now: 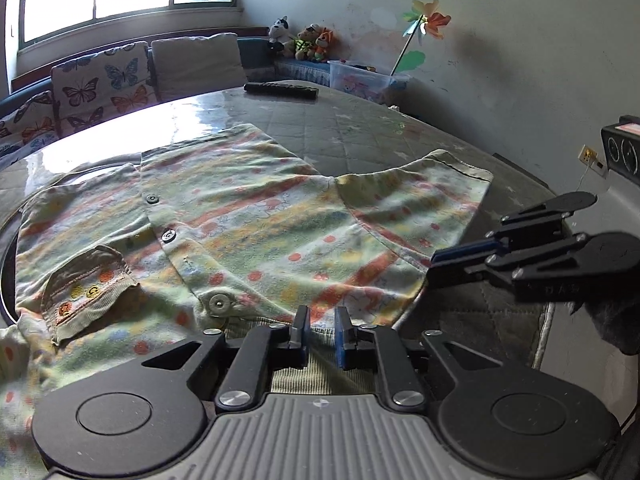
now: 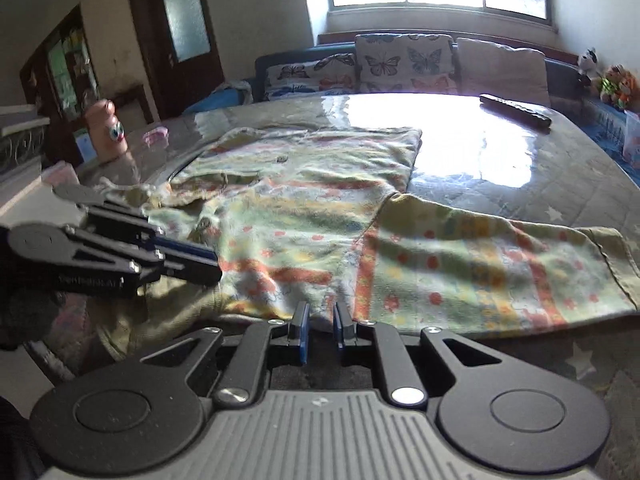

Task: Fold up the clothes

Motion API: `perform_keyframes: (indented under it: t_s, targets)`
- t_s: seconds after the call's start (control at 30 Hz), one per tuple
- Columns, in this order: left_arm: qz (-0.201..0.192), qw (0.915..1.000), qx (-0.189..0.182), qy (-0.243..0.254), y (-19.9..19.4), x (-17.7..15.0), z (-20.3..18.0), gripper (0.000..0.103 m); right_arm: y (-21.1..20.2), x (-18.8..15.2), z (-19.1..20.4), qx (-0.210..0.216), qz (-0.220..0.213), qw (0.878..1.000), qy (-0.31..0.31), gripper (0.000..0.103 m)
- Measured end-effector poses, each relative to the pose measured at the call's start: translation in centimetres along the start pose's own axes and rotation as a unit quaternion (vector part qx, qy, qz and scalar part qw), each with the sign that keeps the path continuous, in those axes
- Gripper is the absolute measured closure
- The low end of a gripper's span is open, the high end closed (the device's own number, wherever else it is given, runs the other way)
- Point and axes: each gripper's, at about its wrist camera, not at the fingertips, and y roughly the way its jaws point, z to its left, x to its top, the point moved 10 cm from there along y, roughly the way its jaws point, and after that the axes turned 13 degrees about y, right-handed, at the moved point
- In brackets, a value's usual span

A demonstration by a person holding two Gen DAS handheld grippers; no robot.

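1. The left gripper [image 1: 321,330] has its jaws a narrow gap apart, over the ribbed collar edge of the shirt [image 1: 248,232]; nothing is clamped.
2. The right gripper [image 2: 321,330] is likewise slightly parted, at the shirt's near edge, gripping nothing.
3. Ahead of both, the shirt lies flat on the table [image 2: 500,176], one sleeve [image 2: 500,272] spread out.
4. Farther off, a remote control [image 1: 281,90] rests near the table's far edge.
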Motion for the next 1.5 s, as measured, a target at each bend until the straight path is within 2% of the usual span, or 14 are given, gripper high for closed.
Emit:
perform_keyframes:
  t_s: [0.13, 0.2, 0.23, 0.27, 0.47, 0.63, 0.8, 1.1, 1.17, 1.2, 1.23, 1.37, 1.5]
  targets:
    - [0.001, 1.0, 0.0, 0.001, 0.1, 0.1, 0.0, 0.085, -1.2, 0.9, -3.2, -0.04, -0.03, 0.998, 0.042, 0.084]
    - [0.0, 1.0, 0.001, 0.002, 0.1, 0.1, -0.1, 0.078, -1.9, 1.5, -5.9, -0.072, -0.049, 0.994, 0.072, 0.082]
    - [-0.001, 1.0, 0.001, 0.003, 0.0, 0.1, -0.2, 0.071, -2.1, 1.7, -7.0, -0.085, -0.057, 0.991, 0.083, 0.081]
    - [-0.001, 1.0, 0.002, 0.004, 0.0, 0.2, -0.3, 0.066, -2.3, 1.9, -8.1, -0.1, -0.064, 0.989, 0.093, 0.08]
    - [-0.002, 1.0, 0.003, 0.006, 0.0, 0.2, -0.6, 0.059, -3.4, 3.0, -16.5, -0.202, -0.099, 0.964, 0.139, 0.08]
    - [0.0, 1.0, 0.007, 0.006, 0.0, 0.2, -0.5, 0.056, -4.2, 3.2, -20.3, -0.242, -0.114, 0.95, 0.162, 0.08]
    - [-0.001, 0.9999, 0.009, 0.007, -0.2, 0.3, -0.5, 0.055, -5.3, 3.4, -21.5, -0.247, -0.133, 0.942, 0.183, 0.078]
    - [-0.012, 0.9994, 0.032, 0.002, -1.6, 0.6, 0.6, 0.047, -3.9, 4.0, -22.0, -0.246, -0.135, 0.94, 0.194, 0.076]
    - [-0.014, 0.9991, 0.04, -0.002, -1.8, 0.7, 1.1, 0.044, -3.8, 4.1, -22.0, -0.249, -0.137, 0.939, 0.194, 0.081]
    - [-0.014, 0.999, 0.043, -0.004, -1.9, 0.6, 1.3, 0.043, -3.8, 4.1, -22.0, -0.248, -0.139, 0.938, 0.197, 0.091]
    - [-0.015, 0.9988, 0.047, -0.006, -2.1, 0.6, 1.5, 0.041, -3.9, 4.2, -22.1, -0.246, -0.14, 0.938, 0.201, 0.095]
    - [-0.015, 0.9978, 0.062, -0.017, -2.5, 0.2, 2.5, 0.033, -5.0, 5.3, -21.6, -0.236, -0.158, 0.938, 0.2, 0.098]
    - [-0.01, 0.9966, 0.079, -0.024, -2.8, -0.4, 3.3, 0.033, -6.4, 7.3, -19.4, -0.208, -0.179, 0.944, 0.182, 0.099]
